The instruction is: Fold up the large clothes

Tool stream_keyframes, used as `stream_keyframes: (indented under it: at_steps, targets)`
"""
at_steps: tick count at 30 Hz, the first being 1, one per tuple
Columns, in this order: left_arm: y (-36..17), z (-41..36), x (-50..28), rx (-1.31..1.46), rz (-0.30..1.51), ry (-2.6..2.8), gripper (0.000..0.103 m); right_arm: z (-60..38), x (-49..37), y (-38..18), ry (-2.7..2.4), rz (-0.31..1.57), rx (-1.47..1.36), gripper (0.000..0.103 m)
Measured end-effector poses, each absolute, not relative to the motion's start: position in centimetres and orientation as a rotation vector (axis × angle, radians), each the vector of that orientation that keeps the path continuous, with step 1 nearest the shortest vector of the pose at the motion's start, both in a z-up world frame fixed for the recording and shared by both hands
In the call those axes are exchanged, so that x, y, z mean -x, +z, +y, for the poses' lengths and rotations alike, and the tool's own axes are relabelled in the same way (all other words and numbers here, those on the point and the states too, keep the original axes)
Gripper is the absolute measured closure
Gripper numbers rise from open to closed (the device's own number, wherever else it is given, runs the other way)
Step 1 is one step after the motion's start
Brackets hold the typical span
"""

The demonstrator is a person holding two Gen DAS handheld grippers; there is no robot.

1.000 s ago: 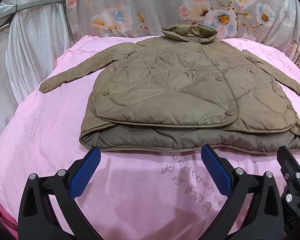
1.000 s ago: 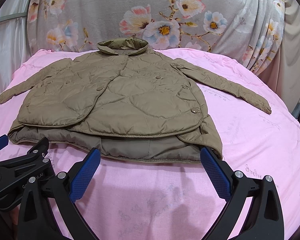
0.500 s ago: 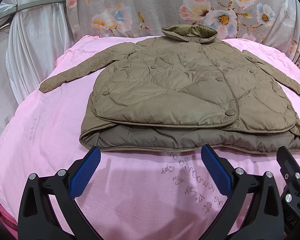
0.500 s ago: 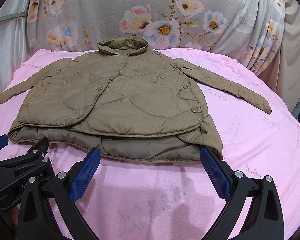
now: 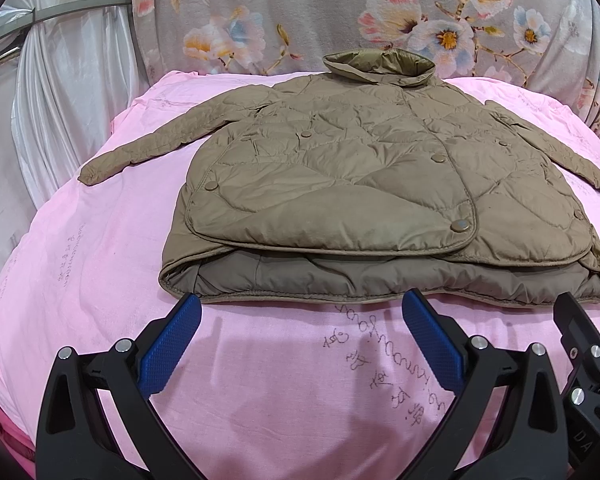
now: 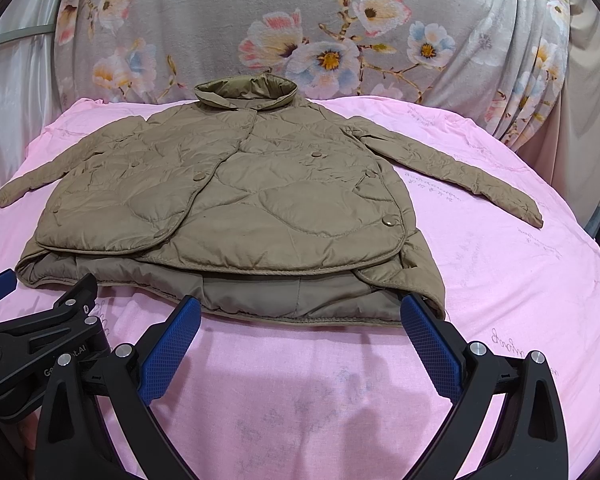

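A tan quilted jacket (image 5: 364,184) lies flat, front up, on the pink sheet (image 5: 100,248), collar at the far side and both sleeves spread out. It also shows in the right wrist view (image 6: 228,208). My left gripper (image 5: 300,308) is open and empty, its blue pads just short of the jacket's near hem. My right gripper (image 6: 300,312) is open and empty, also at the near hem, beside the left one. The right sleeve (image 6: 460,176) stretches to the right, the left sleeve (image 5: 152,148) to the left.
A floral grey cloth (image 5: 380,12) hangs behind the surface. White curtain (image 5: 60,80) stands at the left. The pink sheet carries handwriting (image 5: 380,344) near the front edge. The left gripper's body (image 6: 32,352) sits close on the right gripper's left.
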State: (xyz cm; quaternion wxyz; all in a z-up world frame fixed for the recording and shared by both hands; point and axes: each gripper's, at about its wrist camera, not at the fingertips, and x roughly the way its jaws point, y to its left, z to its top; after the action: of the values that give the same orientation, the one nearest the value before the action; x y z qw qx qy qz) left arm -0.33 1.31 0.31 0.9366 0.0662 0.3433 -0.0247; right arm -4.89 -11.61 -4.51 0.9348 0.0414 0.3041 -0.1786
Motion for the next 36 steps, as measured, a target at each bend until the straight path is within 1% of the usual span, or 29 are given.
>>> stream_keyframes:
  at_steps: [6, 14, 21, 24, 28, 36]
  targets:
    - [0.4, 1.9, 0.2, -0.114, 0.696, -0.051, 0.005, -11.8, 4.9, -4.5, -0.362, 0.627, -0.097, 0.005]
    - [1.1, 4.2, -0.7, -0.002, 0.744, -0.067, 0.005, -15.0, 5.0, -4.7, -0.350, 0.650, -0.217, 0.005]
    - [4.2, 4.9, -2.4, -0.042, 0.676, 0.003, 0.005, -22.0, 4.3, -2.1, -0.454, 0.588, -0.289, 0.005]
    - [5.4, 4.1, -3.5, -0.101, 0.642, 0.033, 0.005, -25.9, 3.7, -1.3, -0.477, 0.568, -0.393, 0.005]
    - [6.4, 2.9, -4.9, -0.140, 0.618, 0.043, 0.005, -28.7, 2.6, -0.5, -0.530, 0.534, -0.396, 0.005]
    - [6.8, 0.3, -7.9, -0.173, 0.624, 0.013, 0.005, -37.5, 0.7, -1.7, -0.665, 0.512, -0.503, 0.005]
